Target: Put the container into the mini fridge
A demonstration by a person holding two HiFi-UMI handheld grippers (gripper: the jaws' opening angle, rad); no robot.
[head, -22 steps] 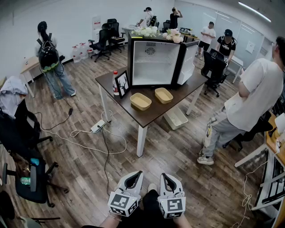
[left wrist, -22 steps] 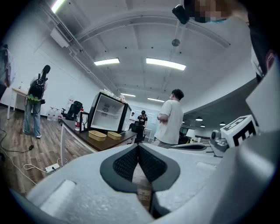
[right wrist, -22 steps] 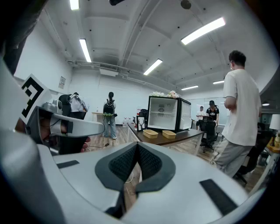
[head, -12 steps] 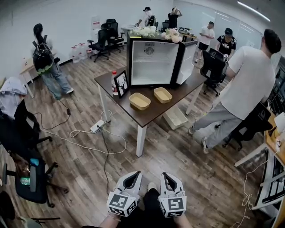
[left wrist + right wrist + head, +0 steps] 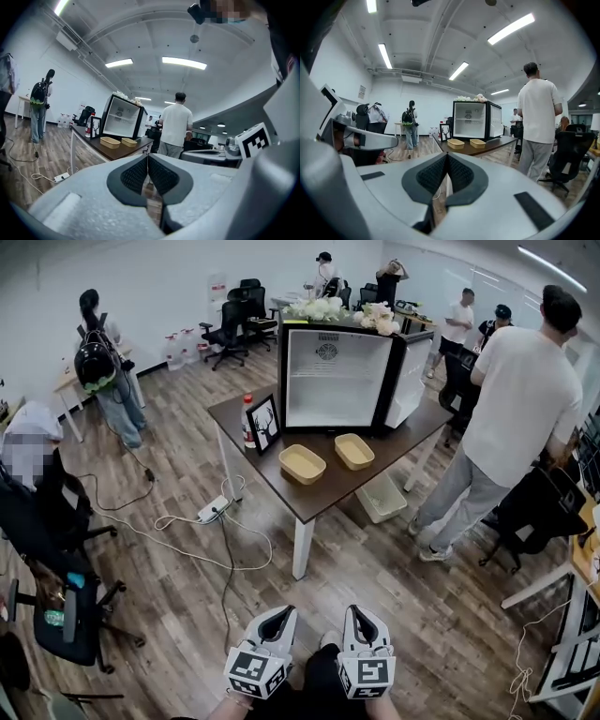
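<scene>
Two shallow tan containers, a left one point(image 5: 302, 464) and a right one point(image 5: 354, 451), lie on a dark table point(image 5: 323, 498) in front of a black mini fridge point(image 5: 337, 379). The fridge door stands open and its white inside is bare. Both grippers hover low over the wooden floor, well short of the table. My left gripper point(image 5: 278, 616) is shut with nothing in it, and so is my right gripper point(image 5: 356, 615). The left gripper view shows the containers point(image 5: 110, 141) and fridge point(image 5: 121, 122) far ahead past the touching pads point(image 5: 136, 176). In the right gripper view the containers point(image 5: 455, 143) lie before the fridge point(image 5: 471, 121).
A person in a white shirt point(image 5: 520, 418) stands close to the table's right side. A picture frame point(image 5: 265, 423) and a bottle point(image 5: 248, 418) stand on the table's left end. Below are a white bin point(image 5: 382, 495), a power strip with cables point(image 5: 212, 510), and office chairs point(image 5: 56, 549) at left.
The person in the white shirt has walked from the right toward the table and turned their back. The view has shifted slightly. Both grippers stay shut in the same low place.
</scene>
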